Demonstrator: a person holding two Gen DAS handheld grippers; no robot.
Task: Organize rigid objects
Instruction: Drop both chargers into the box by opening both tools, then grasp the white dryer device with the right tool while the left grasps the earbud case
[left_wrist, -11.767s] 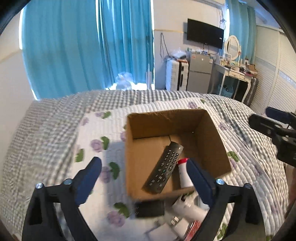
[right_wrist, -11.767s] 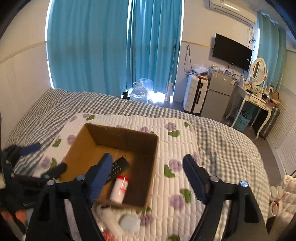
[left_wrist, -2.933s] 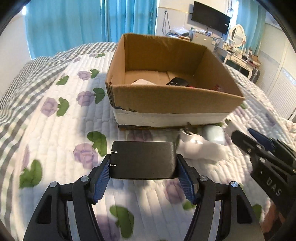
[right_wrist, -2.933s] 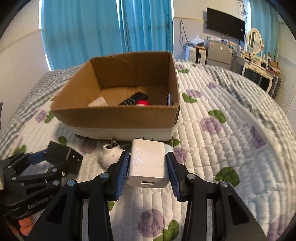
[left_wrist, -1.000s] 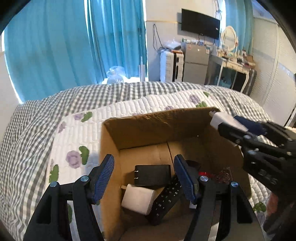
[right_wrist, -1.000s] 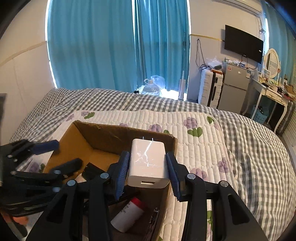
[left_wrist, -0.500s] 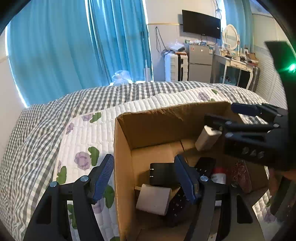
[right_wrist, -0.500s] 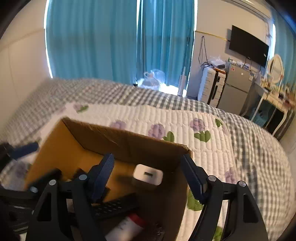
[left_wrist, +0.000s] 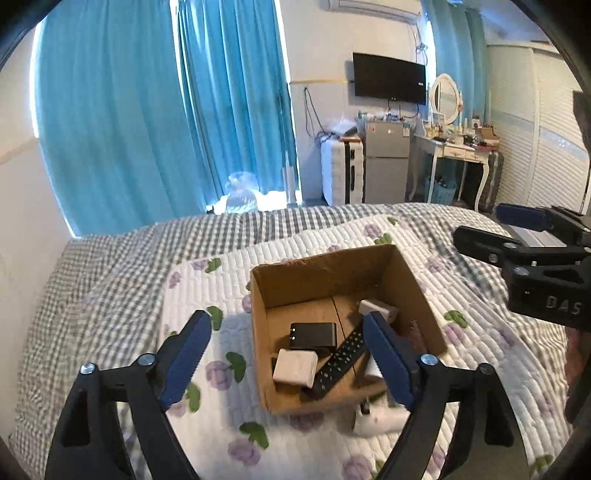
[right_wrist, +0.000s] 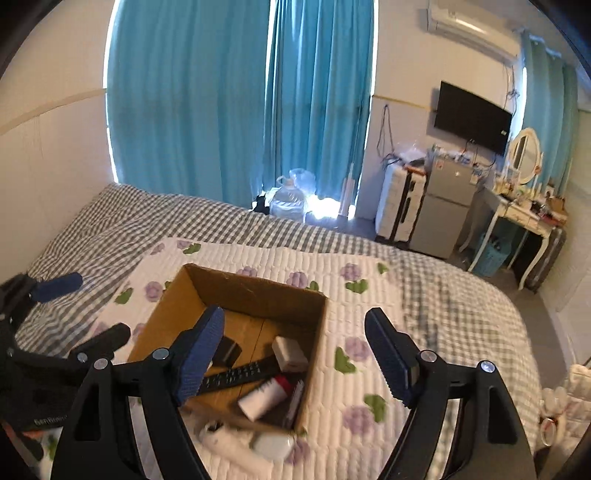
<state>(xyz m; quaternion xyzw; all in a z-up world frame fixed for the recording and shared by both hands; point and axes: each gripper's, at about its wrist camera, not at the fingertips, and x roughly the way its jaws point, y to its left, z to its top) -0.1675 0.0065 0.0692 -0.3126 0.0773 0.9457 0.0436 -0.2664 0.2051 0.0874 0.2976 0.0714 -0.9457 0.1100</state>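
1. Open brown cardboard box (left_wrist: 421, 295) sits on a white quilted bed cover with purple flowers and green leaves (left_wrist: 295, 251), at centre in both wrist views.
2. Inside the box: black rectangular charger block (left_wrist: 313, 334) at centre, white square adapter (left_wrist: 295, 367) at its 6 o'clock, long black remote control (left_wrist: 338, 362) at 4 o'clock, second white adapter (left_wrist: 378, 309) at 2 o'clock.
3. Right view adds a white bottle with red cap (right_wrist: 264, 397) lying at the box's 5 o'clock corner.
4. White objects (right_wrist: 255, 441) on the cover just outside the near box wall, blurred.
5. Left gripper (left_wrist: 291, 354): jaws opening, spread wide, nothing pinched, above the box.
6. Right gripper (right_wrist: 295, 354): jaws opening, spread, nothing between them.
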